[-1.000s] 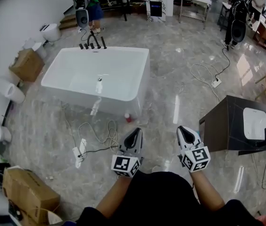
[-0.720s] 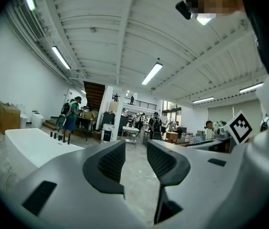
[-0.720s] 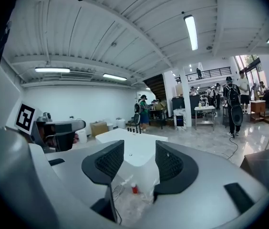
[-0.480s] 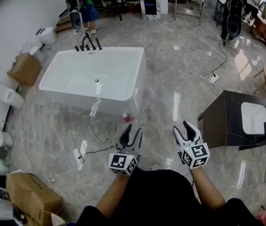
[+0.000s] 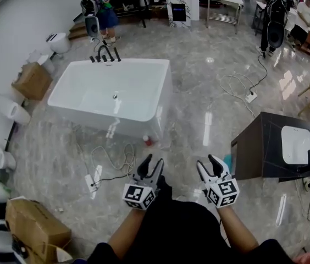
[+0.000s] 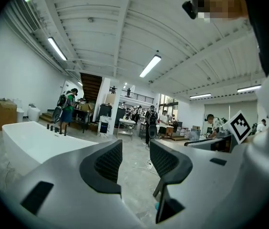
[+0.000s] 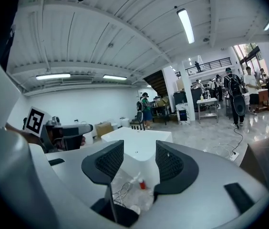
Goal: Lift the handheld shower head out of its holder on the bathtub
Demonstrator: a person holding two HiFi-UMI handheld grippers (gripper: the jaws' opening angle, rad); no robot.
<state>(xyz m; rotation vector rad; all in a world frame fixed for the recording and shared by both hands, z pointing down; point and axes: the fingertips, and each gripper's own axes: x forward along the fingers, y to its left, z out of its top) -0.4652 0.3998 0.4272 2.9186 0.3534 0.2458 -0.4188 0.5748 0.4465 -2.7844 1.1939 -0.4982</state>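
Note:
The white bathtub (image 5: 111, 95) stands on the marble floor well ahead of me and to the left. Black tap fittings (image 5: 105, 54) rise from its far rim; the shower head among them is too small to make out. My left gripper (image 5: 151, 162) and right gripper (image 5: 208, 161) hover side by side near my body, far short of the tub. Both have just been opening and stand open with nothing between the jaws. The tub (image 6: 34, 144) lies left of my left gripper (image 6: 135, 159) in its view. In the right gripper view the tub (image 7: 139, 140) shows between the jaws of the right gripper (image 7: 139, 161).
Cables and a power strip (image 5: 90, 180) lie on the floor between me and the tub, beside a small red bottle (image 5: 147, 140). A dark cabinet with a basin (image 5: 278, 147) stands at right. Cardboard boxes (image 5: 33, 77) and toilets (image 5: 12, 108) line the left wall. A person (image 5: 104, 12) stands beyond the tub.
Both grippers were shut a second ago and are now open. Both hands have sunk a little toward my body.

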